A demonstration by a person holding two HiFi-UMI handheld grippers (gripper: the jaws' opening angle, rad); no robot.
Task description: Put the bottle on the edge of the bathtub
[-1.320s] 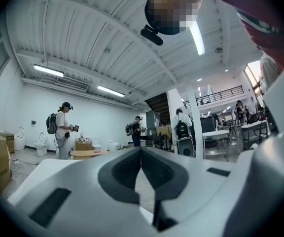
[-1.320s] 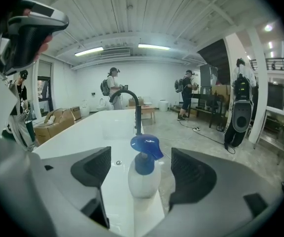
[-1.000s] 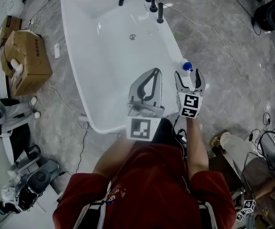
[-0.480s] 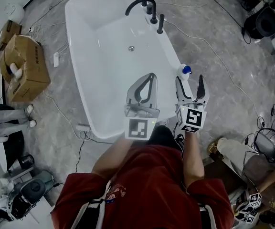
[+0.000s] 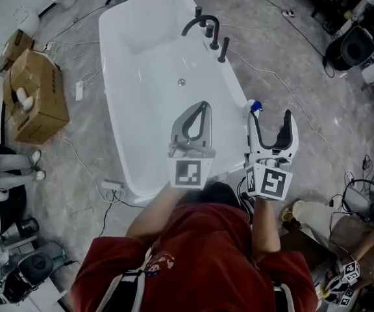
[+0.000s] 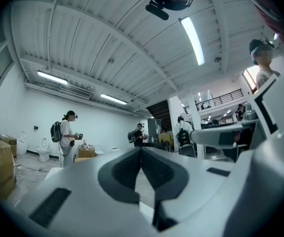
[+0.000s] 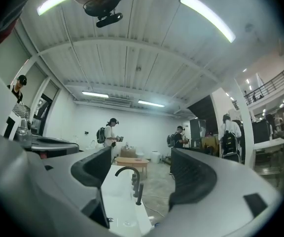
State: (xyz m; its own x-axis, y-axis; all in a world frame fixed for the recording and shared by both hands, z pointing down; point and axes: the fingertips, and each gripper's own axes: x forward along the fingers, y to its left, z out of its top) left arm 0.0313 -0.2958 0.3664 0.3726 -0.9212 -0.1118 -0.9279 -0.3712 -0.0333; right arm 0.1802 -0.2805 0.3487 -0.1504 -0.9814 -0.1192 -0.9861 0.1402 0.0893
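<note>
A small white bottle with a blue cap (image 5: 253,108) stands upright on the right rim of the white bathtub (image 5: 125,51). My right gripper (image 5: 269,117) is open just behind and to the right of the bottle, which touches neither jaw. In the right gripper view the wide-spread jaws of the right gripper (image 7: 139,168) frame the tub rim and the black faucet (image 7: 130,177). My left gripper (image 5: 203,104) is shut and empty over the tub's near half. Its closed tips show in the left gripper view (image 6: 142,150).
The black faucet (image 5: 204,26) with handles stands on the tub's far right rim, and the drain (image 5: 181,82) lies mid-basin. A cardboard box (image 5: 36,90) sits on the left floor. Cables cross the marble floor. Dark equipment (image 5: 354,44) stands at the far right. People (image 7: 110,132) stand in the distance.
My right gripper has opened wider and drawn back from the bottle, which now stands free on the rim. The left gripper stays shut over the tub.
</note>
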